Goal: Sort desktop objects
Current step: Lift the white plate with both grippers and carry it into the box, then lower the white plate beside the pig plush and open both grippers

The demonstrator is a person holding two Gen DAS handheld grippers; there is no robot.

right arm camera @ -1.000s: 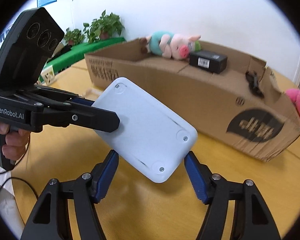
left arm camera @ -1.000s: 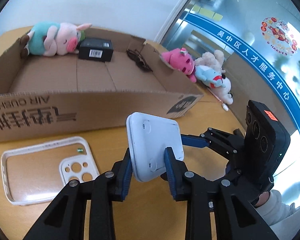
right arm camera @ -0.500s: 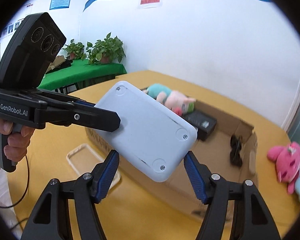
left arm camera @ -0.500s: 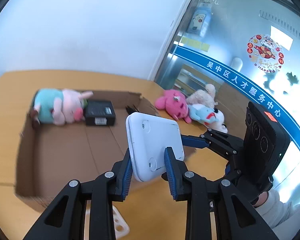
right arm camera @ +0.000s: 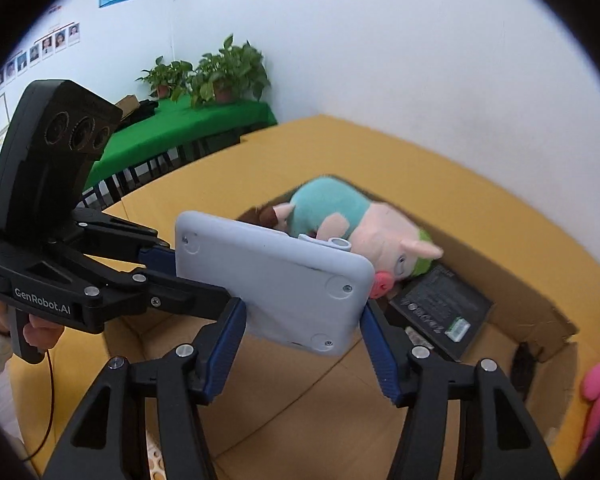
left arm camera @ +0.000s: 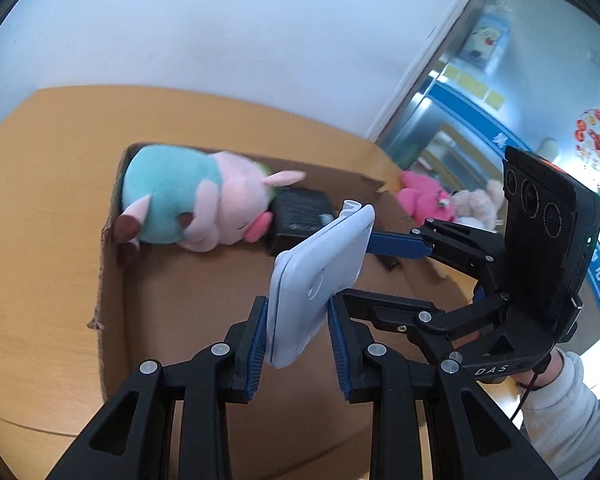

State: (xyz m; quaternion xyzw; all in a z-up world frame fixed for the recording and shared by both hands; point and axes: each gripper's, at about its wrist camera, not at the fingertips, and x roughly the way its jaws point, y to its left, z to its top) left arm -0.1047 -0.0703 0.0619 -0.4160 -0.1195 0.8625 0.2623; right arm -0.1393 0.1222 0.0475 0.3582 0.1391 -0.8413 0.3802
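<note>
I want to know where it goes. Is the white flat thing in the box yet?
Not yet. The white device is held in the air above the cardboard box, pinched by the left tool and the right tool.

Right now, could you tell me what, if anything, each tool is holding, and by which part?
Both hold the flat white plastic device: the left tool clamps its lower edge across the thin faces, and the right tool spans its width near one end.

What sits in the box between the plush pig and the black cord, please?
A black box lies there, its near corner touching the pig; the cord lies further along the cardboard box. The right wrist view shows this.
</note>
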